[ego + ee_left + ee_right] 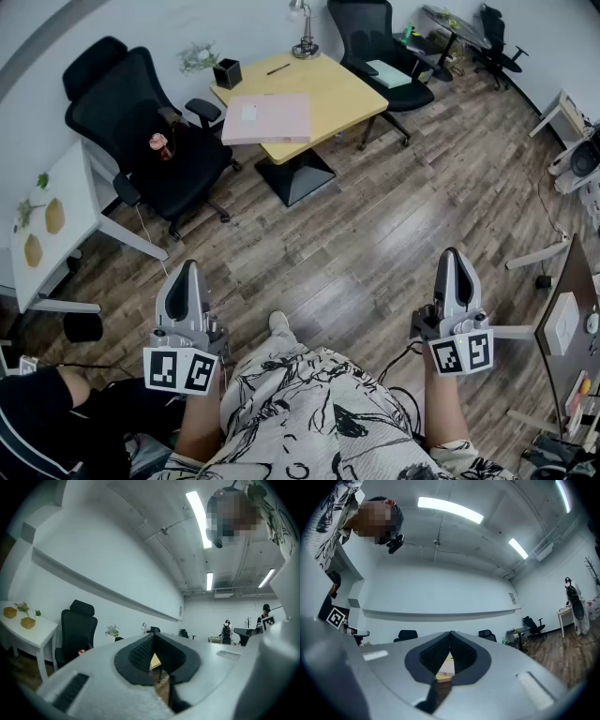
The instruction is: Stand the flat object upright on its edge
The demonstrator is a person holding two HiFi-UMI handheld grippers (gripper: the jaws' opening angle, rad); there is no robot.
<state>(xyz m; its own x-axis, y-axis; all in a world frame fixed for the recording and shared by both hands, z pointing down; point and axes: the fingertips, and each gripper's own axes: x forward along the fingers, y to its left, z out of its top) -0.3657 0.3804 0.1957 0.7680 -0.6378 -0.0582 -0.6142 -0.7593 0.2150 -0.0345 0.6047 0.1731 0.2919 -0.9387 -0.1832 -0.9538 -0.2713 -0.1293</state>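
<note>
Left hand-held gripper (191, 267) and right hand-held gripper (453, 253) are both clenched, empty, above the wooden floor (375, 234). At 11 o'clock, well apart, the flat pink object (267, 118) lies flat on the yellow table (339, 91).

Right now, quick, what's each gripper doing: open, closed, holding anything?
Left gripper: closed, holding nothing.
Right gripper: closed, holding nothing.

Pink flat board (266, 118), lying flat on table (333, 89)
</note>
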